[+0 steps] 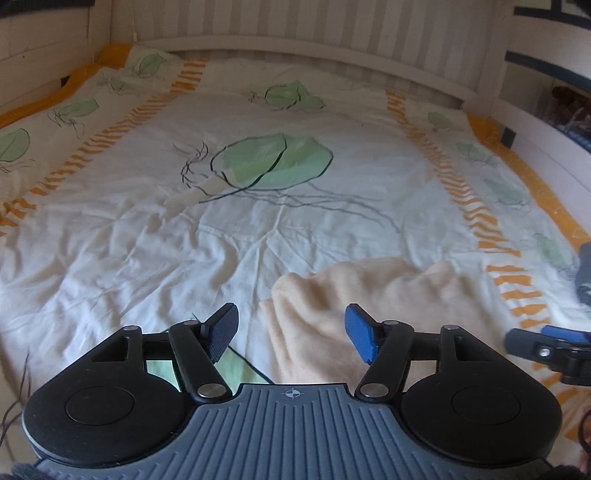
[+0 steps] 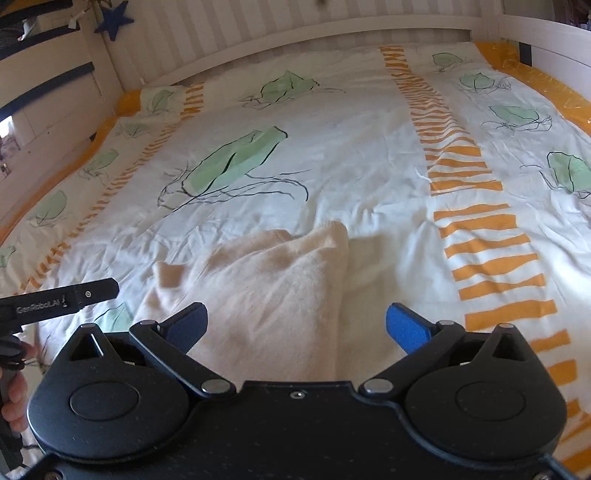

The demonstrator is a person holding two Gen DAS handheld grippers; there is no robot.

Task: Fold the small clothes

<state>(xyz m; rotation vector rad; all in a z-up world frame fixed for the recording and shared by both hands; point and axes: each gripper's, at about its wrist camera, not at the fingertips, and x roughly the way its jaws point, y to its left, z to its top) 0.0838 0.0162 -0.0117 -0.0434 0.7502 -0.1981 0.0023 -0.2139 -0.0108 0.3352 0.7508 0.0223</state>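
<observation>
A small cream knitted garment [image 1: 373, 291] lies crumpled on the bed cover, low and right of centre in the left wrist view. In the right wrist view the same garment [image 2: 266, 288] spreads in front of the fingers, with one corner peaked up. My left gripper [image 1: 291, 332] hovers above its left edge, jaws apart, nothing between the pads. My right gripper [image 2: 297, 328] is open wide over the garment's near part, holding nothing. The right gripper [image 1: 546, 343] shows at the right edge of the left wrist view. The left gripper [image 2: 62, 299] shows at the left of the right wrist view.
The white bed cover [image 1: 258, 229] with green leaf prints and orange striped bands [image 2: 476, 221] spans both views. White slatted bed rails [image 1: 295, 33] close the far side. A dark item [image 1: 585, 273] lies at the right edge. A hand [image 2: 14, 398] grips the left tool.
</observation>
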